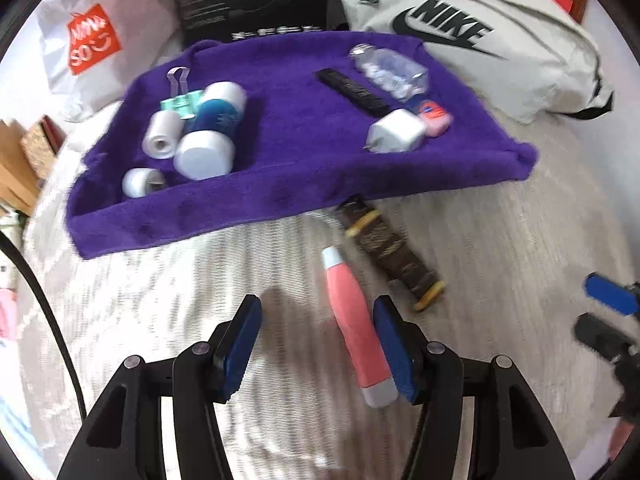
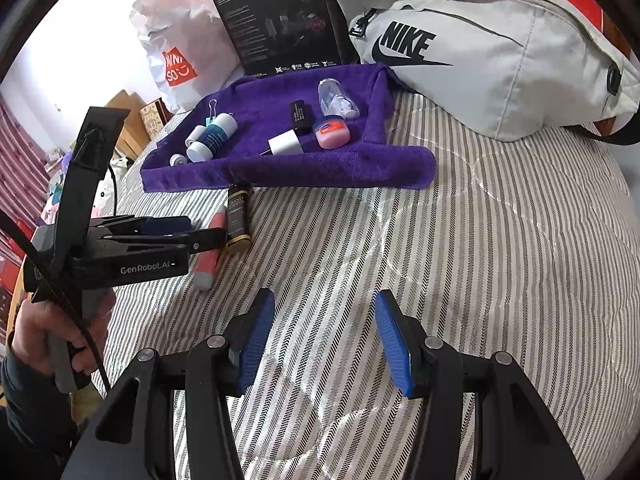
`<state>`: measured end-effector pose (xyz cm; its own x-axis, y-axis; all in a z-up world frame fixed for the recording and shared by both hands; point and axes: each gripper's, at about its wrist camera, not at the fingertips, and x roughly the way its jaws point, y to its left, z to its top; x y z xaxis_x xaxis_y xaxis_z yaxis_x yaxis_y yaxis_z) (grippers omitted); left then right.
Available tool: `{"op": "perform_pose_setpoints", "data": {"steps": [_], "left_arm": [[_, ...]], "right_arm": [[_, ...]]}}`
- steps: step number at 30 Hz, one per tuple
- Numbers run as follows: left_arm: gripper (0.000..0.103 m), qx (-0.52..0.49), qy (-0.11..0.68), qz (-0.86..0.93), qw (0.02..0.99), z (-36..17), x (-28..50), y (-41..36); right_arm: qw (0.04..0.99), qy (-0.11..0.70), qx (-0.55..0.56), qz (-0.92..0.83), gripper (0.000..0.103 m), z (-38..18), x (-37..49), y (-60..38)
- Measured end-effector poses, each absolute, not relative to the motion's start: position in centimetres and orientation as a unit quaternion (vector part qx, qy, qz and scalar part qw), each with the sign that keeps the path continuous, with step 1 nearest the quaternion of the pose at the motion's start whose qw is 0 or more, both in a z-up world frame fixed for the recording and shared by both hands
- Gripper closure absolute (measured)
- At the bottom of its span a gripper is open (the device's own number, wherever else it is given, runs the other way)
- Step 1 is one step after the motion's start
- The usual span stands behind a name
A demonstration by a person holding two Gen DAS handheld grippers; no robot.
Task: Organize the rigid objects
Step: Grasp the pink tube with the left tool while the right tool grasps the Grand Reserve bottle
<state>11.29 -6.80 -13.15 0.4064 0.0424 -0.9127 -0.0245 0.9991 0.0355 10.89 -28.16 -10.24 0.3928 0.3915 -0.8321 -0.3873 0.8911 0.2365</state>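
A purple towel [image 1: 280, 168] lies on the striped bed and shows in the right wrist view too [image 2: 320, 168]. On it lie a blue-and-white bottle [image 1: 212, 132], white rolls, a clear bottle [image 1: 388, 70], a black stick, a white cap and a pink tin [image 2: 331, 131]. A pink tube [image 1: 354, 324] lies on the bed between my left gripper's [image 1: 318, 348] open fingers, close to the right pad. A brown-and-gold tube [image 1: 390, 254] lies beside it. My right gripper [image 2: 326, 340] is open and empty over the bed.
A grey Nike bag [image 2: 480, 60] sits at the back right. A black box [image 2: 276, 20] and a white Miniso bag [image 2: 176, 52] stand behind the towel. Striped bedding [image 2: 480, 260] spreads to the right. A black cable [image 1: 52, 320] runs at the left.
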Motion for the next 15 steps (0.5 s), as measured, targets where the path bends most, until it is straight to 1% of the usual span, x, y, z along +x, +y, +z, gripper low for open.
{"op": "perform_pose_setpoints", "data": {"steps": [7,9,10,11,13,15], "left_arm": [[0.048,0.004,0.544,0.017,0.839,-13.57,10.80,-6.88],[0.056,-0.001,0.536,0.015,0.844,-13.57,10.72,-7.02],[0.070,-0.001,0.529,0.016,0.848,-13.52,10.64,-7.06],[0.080,-0.003,0.527,0.010,0.850,-13.47,10.59,-7.06],[0.086,-0.008,0.528,0.000,0.849,-13.45,10.65,-6.94],[0.086,-0.020,0.527,-0.008,0.849,-13.42,10.51,-6.49]], "right_arm": [[0.832,0.504,0.005,0.231,0.051,-10.61,10.97,-28.18],[0.831,0.505,0.004,0.233,0.051,-10.68,11.05,-28.00],[0.831,0.505,0.004,0.234,0.051,-10.71,11.09,-27.90],[0.830,0.506,0.003,0.234,0.051,-10.73,11.12,-27.84],[0.830,0.508,0.000,0.232,0.051,-10.85,11.18,-27.65],[0.828,0.511,-0.001,0.229,0.051,-11.00,11.24,-27.51]]}}
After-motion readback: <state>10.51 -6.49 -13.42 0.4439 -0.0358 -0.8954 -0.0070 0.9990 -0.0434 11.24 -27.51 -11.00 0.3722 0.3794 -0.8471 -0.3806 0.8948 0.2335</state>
